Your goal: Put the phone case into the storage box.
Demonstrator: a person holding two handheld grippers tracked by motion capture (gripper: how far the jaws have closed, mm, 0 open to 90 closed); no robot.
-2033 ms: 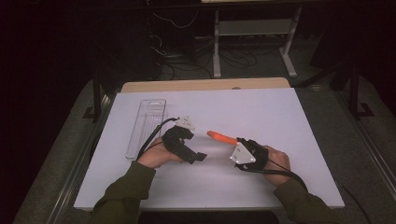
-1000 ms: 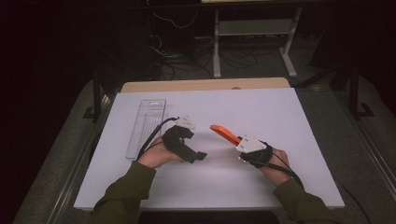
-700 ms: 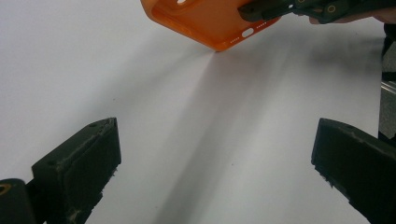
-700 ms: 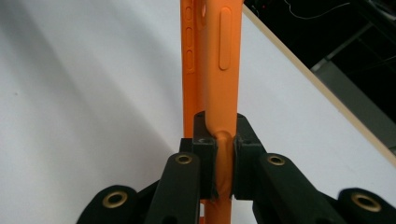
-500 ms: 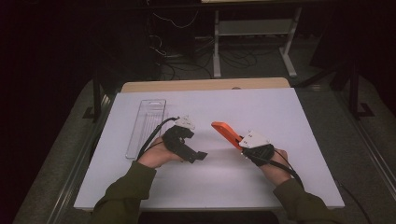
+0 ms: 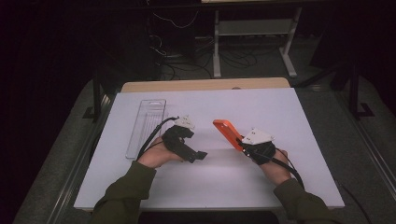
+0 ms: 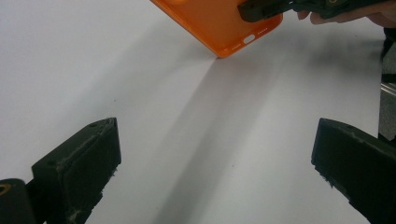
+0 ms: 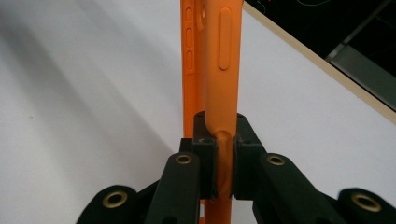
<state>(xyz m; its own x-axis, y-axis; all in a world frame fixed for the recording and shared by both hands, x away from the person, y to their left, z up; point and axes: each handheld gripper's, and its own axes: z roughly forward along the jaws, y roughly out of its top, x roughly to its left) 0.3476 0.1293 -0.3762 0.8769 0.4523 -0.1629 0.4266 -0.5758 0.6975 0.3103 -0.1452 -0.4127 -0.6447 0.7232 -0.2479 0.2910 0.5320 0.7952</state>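
The orange phone case (image 6: 227, 133) was pinched edgewise by the right gripper (image 6: 243, 142) mid-table, lifted; the left gripper (image 6: 198, 155) (jaws wide, empty) probably takes it next.

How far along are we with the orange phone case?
Done: the right tool is shut on one edge of the orange phone case, squeezing its rim in the right gripper view and holding it tilted. In hand: the left tool sits open beside it, jaws wide apart with nothing between them. Left: probably a handover or placement; the clear plastic package lies untouched.
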